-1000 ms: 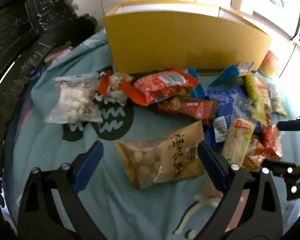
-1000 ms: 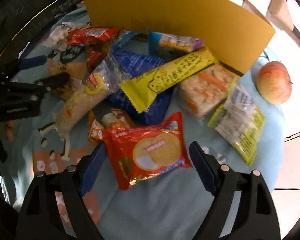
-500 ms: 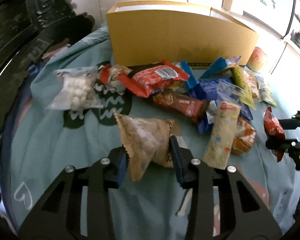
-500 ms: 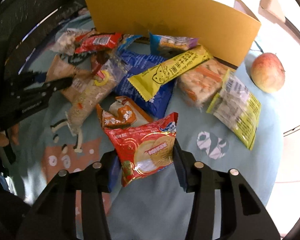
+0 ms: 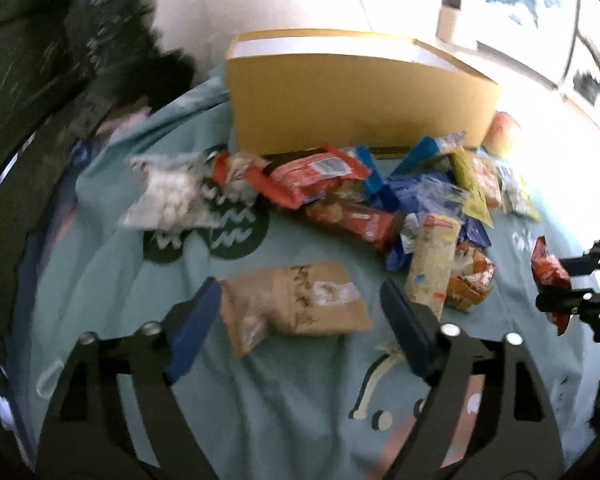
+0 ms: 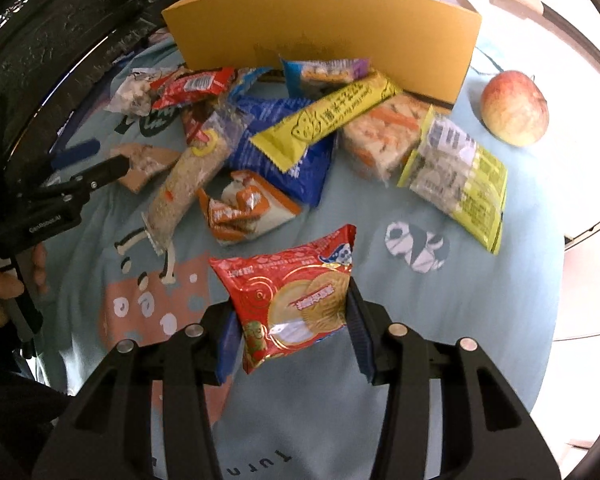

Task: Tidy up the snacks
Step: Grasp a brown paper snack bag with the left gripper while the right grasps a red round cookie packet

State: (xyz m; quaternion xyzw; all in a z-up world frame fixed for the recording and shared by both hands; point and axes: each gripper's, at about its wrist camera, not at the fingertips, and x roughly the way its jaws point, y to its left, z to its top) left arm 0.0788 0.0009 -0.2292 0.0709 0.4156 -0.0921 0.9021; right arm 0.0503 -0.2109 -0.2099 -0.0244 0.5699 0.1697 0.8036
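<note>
My left gripper [image 5: 300, 312], jaws just reopened wide, straddles the brown snack bag [image 5: 296, 308] lying loose on the blue cloth [image 5: 100, 280]. My right gripper [image 6: 290, 320] pinches the red biscuit packet [image 6: 292, 296], lifted above the cloth.

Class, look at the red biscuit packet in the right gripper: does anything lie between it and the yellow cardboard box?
Yes. The snack pile lies along the box front, so the red biscuit packet must travel over it.
</note>
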